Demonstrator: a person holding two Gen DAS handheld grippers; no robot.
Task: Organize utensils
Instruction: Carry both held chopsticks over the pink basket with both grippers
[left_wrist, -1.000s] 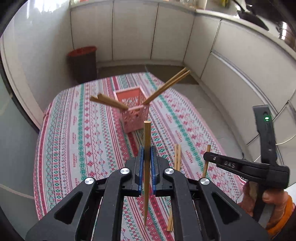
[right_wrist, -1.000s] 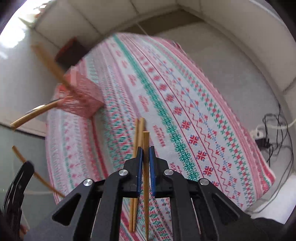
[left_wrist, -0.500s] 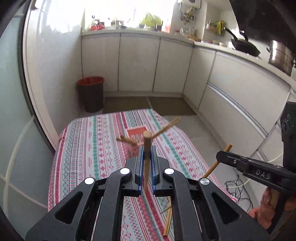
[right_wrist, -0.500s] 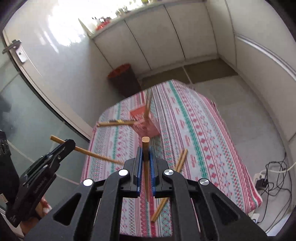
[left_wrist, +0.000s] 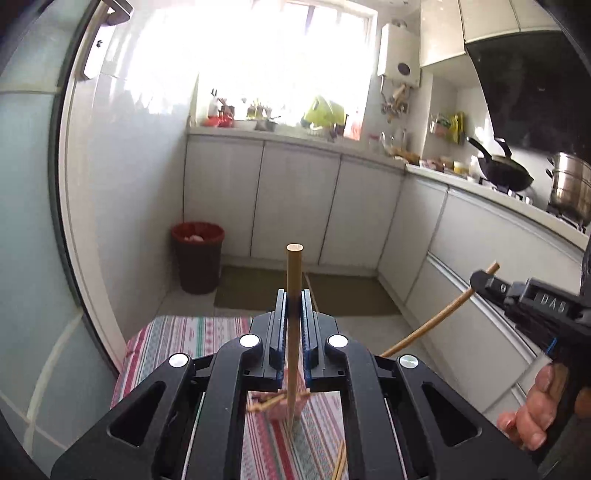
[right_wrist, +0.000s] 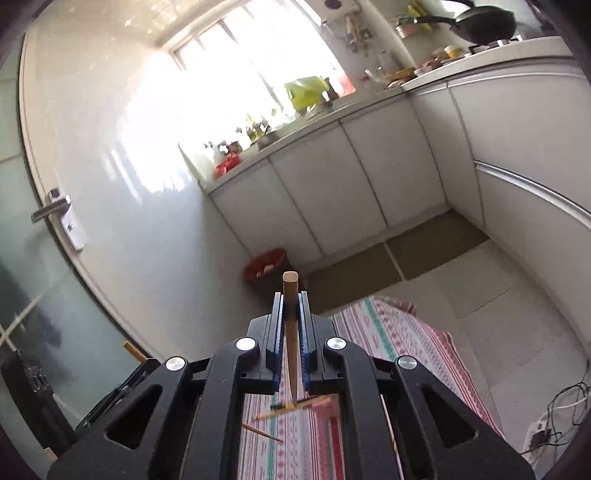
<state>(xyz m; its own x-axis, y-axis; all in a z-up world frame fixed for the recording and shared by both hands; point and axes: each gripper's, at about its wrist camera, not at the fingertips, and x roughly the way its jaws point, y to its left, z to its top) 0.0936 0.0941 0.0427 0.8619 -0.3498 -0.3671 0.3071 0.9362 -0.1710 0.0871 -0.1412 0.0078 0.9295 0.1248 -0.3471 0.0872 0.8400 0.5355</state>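
Both grippers are raised above the worktop, which is covered with a striped, patterned cloth.

Left gripper: fingers clamped on one wooden chopstick, which stands nearly upright. Its blunt end is above the fingers; its thin end hangs down toward the pink basket.

Right gripper: fingers likewise clamped on a second chopstick, same pose, thick end up. In the left wrist view this gripper appears at the right edge, held in the person's hand, and its chopstick slants down to the left.

The pink basket sits on the cloth, mostly hidden behind the gripper bodies in both views. Chopsticks already in it splay out over its rim. More loose chopsticks lie on the cloth near the bottom edge of the left wrist view.

Judged step: carry both held chopsticks to the basket and drop them in.

Notes for doing it well:
- Bring one gripper in at a time. Both sticks converge on one small opening, so they could clash.
- Tilt each gripper down so that the thin end leads, and aim for the open part of the basket, clear of the splayed sticks.
- Lower until the tip is inside the rim before parting the fingers. A high release risks the stick bouncing out, or tipping what looks a light basket.
- The basket is largely occluded from this height, so it should be brought back into view before descending.
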